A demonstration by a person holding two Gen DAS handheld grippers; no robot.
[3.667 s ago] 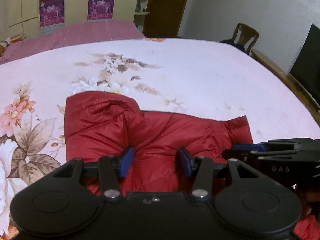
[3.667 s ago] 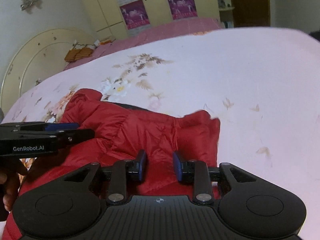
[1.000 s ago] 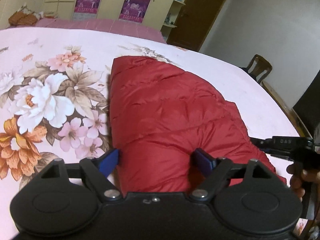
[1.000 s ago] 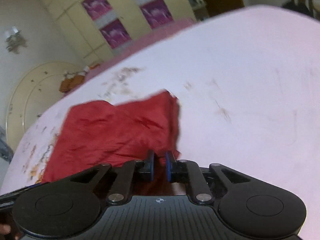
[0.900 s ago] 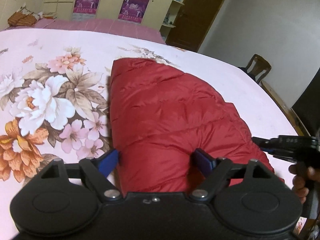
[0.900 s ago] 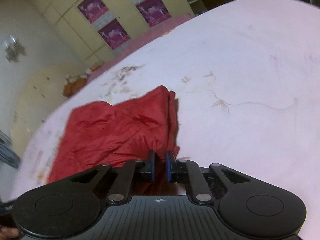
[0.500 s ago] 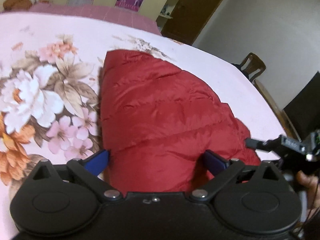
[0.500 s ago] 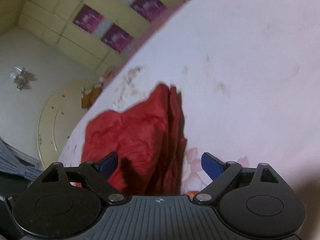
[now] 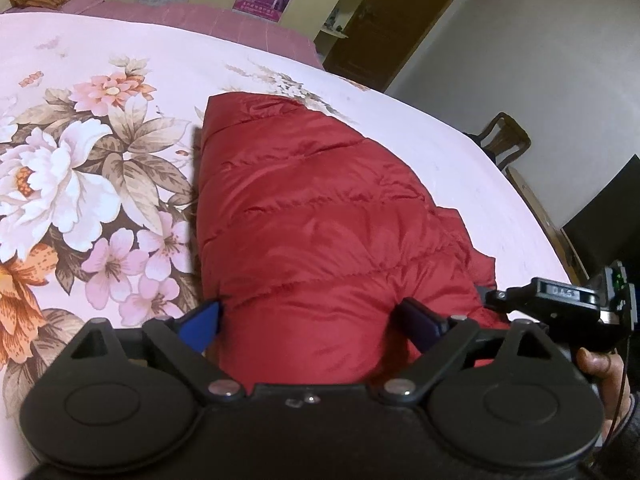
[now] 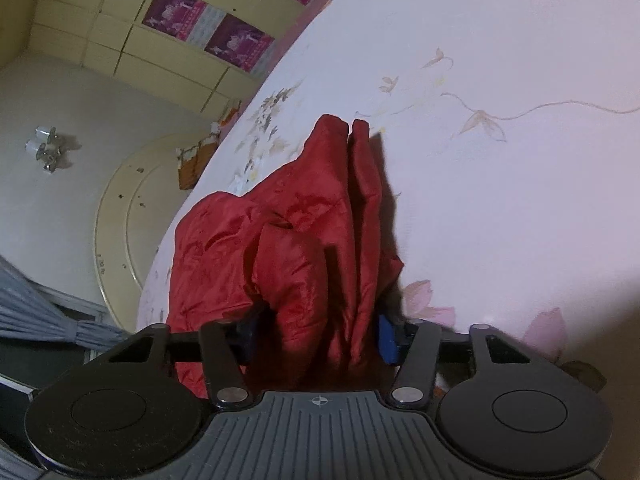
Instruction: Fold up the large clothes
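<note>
A red puffer jacket (image 9: 320, 232) lies folded into a thick bundle on a pink floral bedspread (image 9: 80, 184). My left gripper (image 9: 312, 320) is open wide, its blue pads on either side of the bundle's near end. My right gripper (image 10: 316, 332) is open, tilted sideways, with the jacket's layered right edge (image 10: 320, 240) bulging between its jaws. The right gripper also shows in the left wrist view (image 9: 552, 300) at the bundle's right corner, held by a hand.
The bed (image 10: 500, 140) spreads far on all sides. A wooden chair (image 9: 504, 140) and a dark screen (image 9: 608, 216) stand past its right edge. A wardrobe with posters (image 10: 200, 28) and a round headboard (image 10: 124, 216) lie beyond.
My right gripper has opened from shut and rolled sideways, then closed in around the jacket's edge. My left gripper has opened slightly wider and stayed at the bundle's near end.
</note>
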